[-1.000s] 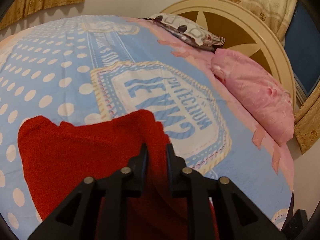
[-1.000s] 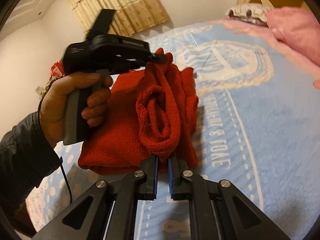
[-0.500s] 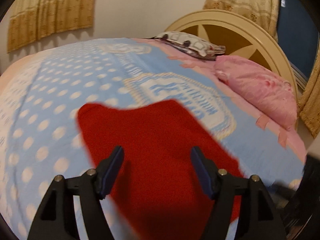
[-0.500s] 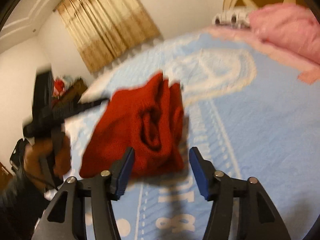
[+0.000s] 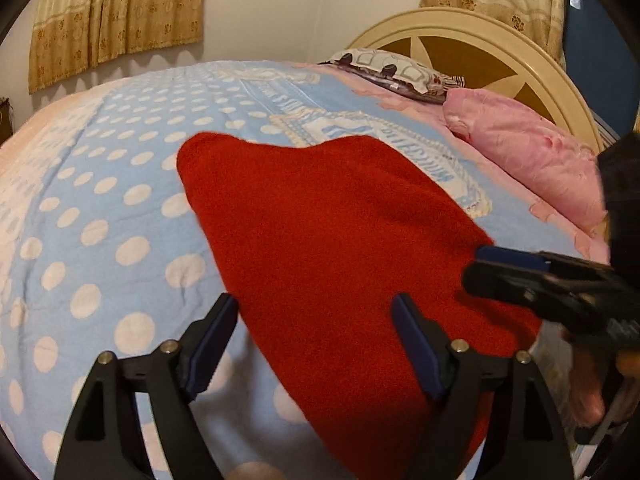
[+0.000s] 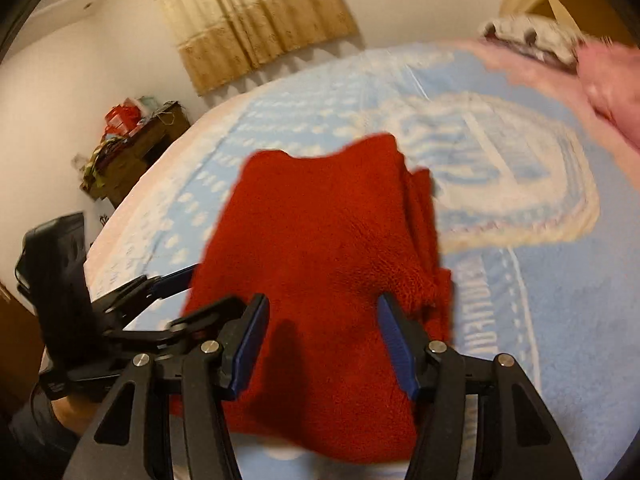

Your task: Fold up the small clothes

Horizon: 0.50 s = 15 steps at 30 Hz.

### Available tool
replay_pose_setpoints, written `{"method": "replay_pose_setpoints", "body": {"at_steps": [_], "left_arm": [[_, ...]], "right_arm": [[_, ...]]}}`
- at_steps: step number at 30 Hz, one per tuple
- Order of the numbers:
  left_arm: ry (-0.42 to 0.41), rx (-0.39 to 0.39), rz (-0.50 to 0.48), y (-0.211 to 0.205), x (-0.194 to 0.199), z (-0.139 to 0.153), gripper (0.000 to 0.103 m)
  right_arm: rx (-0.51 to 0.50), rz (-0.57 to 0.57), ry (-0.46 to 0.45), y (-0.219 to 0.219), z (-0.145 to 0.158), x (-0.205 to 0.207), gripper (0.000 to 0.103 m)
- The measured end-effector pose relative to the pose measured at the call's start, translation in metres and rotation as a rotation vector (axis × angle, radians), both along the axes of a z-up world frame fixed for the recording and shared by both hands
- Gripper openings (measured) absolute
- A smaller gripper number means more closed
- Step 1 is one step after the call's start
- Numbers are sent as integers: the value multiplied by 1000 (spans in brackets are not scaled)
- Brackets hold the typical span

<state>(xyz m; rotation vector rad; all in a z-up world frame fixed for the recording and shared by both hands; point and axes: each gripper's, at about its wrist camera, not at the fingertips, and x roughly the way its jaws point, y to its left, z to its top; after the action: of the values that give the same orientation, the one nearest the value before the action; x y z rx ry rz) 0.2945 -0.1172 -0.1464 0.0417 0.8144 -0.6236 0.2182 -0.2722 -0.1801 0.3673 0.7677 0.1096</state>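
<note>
A red knit garment (image 5: 320, 220) lies folded on the blue dotted bedspread (image 5: 100, 220). My left gripper (image 5: 314, 304) hangs over its near left edge; its jaws are opening and the pads touch nothing. In the right wrist view the same red garment (image 6: 320, 220) lies under my right gripper (image 6: 323, 304), which is open above the cloth without pressing on it. Layered folds show along the garment's right side. Each gripper appears in the other's view: the right gripper (image 5: 500, 268) at the garment's right edge, the left gripper (image 6: 176, 288) at its left edge.
A pink pillow (image 5: 520, 152) and a patterned pillow (image 5: 392, 68) lie against the cream headboard (image 5: 480, 40) at the far right. A cluttered wooden cabinet (image 6: 132, 148) stands by the wall beyond the bed. Curtains (image 5: 116, 12) hang on the back wall.
Both grippers were shut on the lifted red garment; they have let go and opened. The garment has dropped flat onto the bedspread, and both grippers have drawn back from it.
</note>
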Motion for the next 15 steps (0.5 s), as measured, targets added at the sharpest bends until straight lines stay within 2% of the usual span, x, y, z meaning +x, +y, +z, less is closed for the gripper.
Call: {"method": "replay_pose_setpoints", "body": {"at_steps": [5, 7, 11, 15], "left_arm": [[51, -43, 21, 6, 7, -7, 94], [66, -55, 27, 8, 7, -9, 95], [83, -65, 40, 9, 8, -12, 100], [109, -78, 46, 11, 10, -15, 102]], "right_arm": [[-66, 26, 2, 6, 2, -6, 56], [-113, 41, 8, 7, 9, -5, 56], [-139, 62, 68, 6, 7, 2, 56], [-207, 88, 51, 14, 6, -6, 56]]}}
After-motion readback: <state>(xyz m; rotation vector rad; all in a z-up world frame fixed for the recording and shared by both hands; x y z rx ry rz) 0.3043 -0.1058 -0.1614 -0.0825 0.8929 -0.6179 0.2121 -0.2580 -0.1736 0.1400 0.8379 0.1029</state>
